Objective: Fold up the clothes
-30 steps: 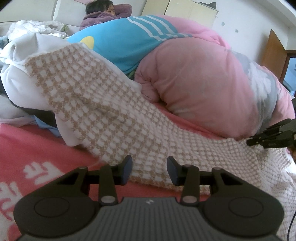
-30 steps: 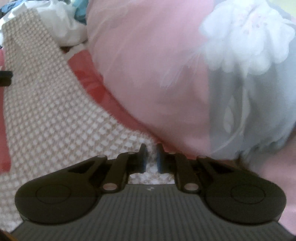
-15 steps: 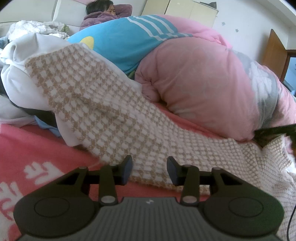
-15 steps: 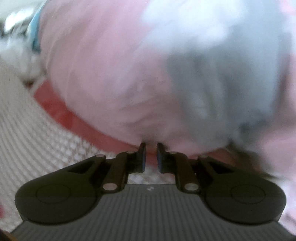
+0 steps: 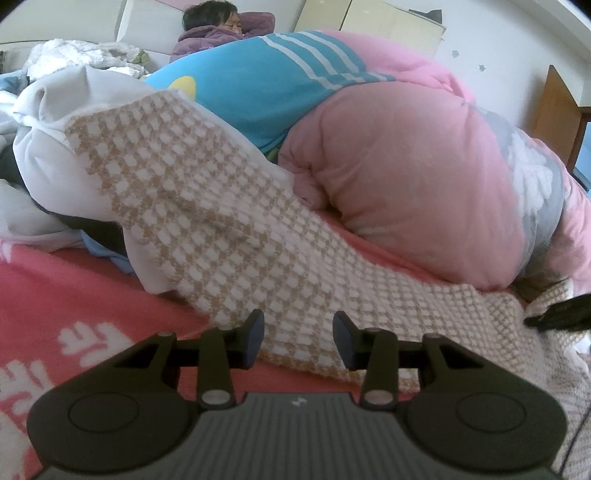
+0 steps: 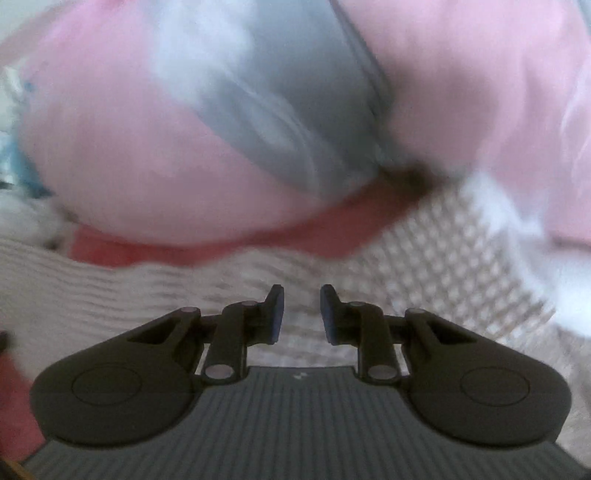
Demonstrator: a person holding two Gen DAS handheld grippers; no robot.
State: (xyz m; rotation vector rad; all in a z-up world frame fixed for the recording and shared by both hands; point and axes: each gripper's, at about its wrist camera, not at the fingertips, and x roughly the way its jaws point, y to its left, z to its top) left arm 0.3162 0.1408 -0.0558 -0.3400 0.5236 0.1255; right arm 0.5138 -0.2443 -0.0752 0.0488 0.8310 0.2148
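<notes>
A beige-and-white checked knit garment (image 5: pixel 229 236) lies stretched across the red blanket, running from a white pile on the left down to the right. My left gripper (image 5: pixel 297 321) hovers open just above the garment's near hem, with nothing pinched between its pads. The right wrist view is blurred by motion. There my right gripper (image 6: pixel 301 295) is over the same checked garment (image 6: pixel 436 254), and its jaws are opening with a clear gap and no cloth pressed between them. The right gripper's dark tip (image 5: pixel 561 314) shows at the right edge, beside a bunched end of the garment.
A big pink quilt (image 5: pixel 406 177) with a grey and white flower patch bulges just behind the garment. A person (image 5: pixel 221 29) lies at the head of the bed beyond a blue striped cover (image 5: pixel 258 85). White clothes (image 5: pixel 48 147) are heaped at the left. The red blanket (image 5: pixel 66 302) has white marks.
My right gripper has rolled and swung sideways, so its view turned and blurred, and its jaws have widened from nearly shut. In the left wrist view its tip sank toward the right edge. The left gripper stayed still.
</notes>
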